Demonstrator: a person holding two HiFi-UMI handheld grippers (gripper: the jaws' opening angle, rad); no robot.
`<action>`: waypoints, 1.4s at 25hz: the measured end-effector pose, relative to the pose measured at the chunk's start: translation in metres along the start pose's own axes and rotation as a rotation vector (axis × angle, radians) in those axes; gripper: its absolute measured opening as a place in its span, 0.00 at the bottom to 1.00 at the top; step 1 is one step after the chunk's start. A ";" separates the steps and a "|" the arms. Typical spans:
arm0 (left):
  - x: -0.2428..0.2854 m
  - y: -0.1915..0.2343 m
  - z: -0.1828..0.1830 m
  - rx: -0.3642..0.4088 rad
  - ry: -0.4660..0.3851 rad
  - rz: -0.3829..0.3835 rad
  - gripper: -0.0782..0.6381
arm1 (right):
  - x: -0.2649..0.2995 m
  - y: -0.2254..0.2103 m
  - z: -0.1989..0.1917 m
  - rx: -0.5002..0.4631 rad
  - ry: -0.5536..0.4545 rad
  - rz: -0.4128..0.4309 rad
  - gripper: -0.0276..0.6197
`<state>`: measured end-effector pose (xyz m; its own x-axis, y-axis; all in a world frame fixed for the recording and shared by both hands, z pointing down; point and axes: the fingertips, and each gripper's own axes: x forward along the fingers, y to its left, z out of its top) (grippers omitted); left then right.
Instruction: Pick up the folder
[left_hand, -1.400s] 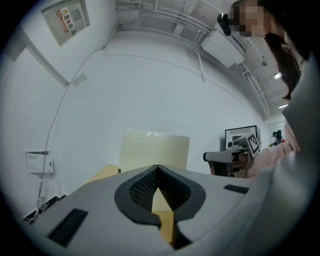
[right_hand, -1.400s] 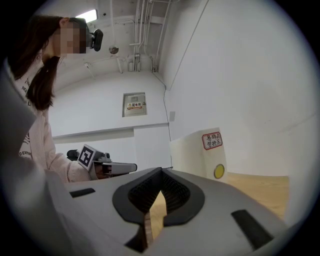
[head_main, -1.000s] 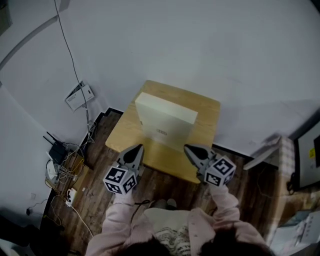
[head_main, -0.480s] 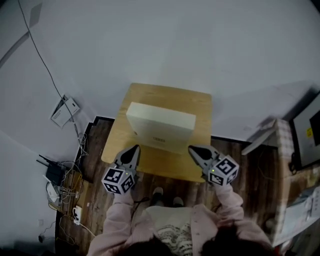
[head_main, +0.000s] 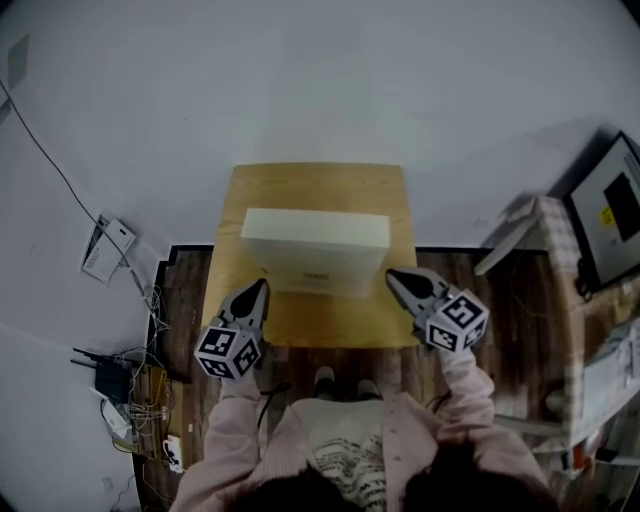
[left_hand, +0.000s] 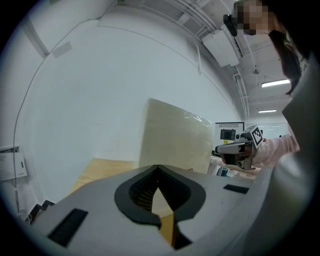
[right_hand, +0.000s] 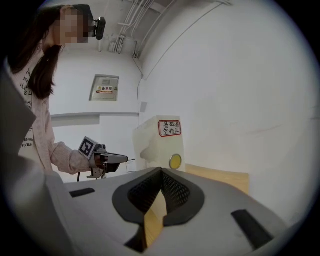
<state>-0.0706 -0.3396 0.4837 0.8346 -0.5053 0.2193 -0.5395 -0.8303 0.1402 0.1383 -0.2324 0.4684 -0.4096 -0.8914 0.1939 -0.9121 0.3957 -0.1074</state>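
Observation:
The folder is a thick white box file standing upright on a small wooden table. My left gripper is shut and empty, just off the folder's near left corner and not touching it. My right gripper is shut and empty by the near right corner. In the left gripper view the folder rises beyond the closed left gripper. The right gripper view has the folder's labelled spine past the closed right gripper.
The table stands against a white wall. Cables and a router lie on the dark wood floor at left, and a white device rests near the wall. A desk with a monitor stands at right. The person's feet are by the table's front edge.
Both grippers have moved forward and slightly down toward the folder's near corners, the left one farther. The head view has swung, so the table now sits square in the picture.

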 end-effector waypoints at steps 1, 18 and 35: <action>0.001 0.002 -0.001 0.004 0.005 -0.010 0.10 | 0.000 -0.003 0.000 -0.002 -0.004 -0.015 0.02; 0.014 0.027 -0.008 0.059 0.058 -0.184 0.17 | 0.010 -0.011 -0.015 0.010 0.046 -0.078 0.21; 0.029 0.031 -0.018 0.028 0.072 -0.293 0.50 | 0.031 -0.013 -0.035 0.025 0.146 0.042 0.46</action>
<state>-0.0651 -0.3752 0.5117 0.9437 -0.2257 0.2418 -0.2723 -0.9451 0.1808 0.1365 -0.2571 0.5099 -0.4473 -0.8321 0.3279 -0.8941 0.4247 -0.1421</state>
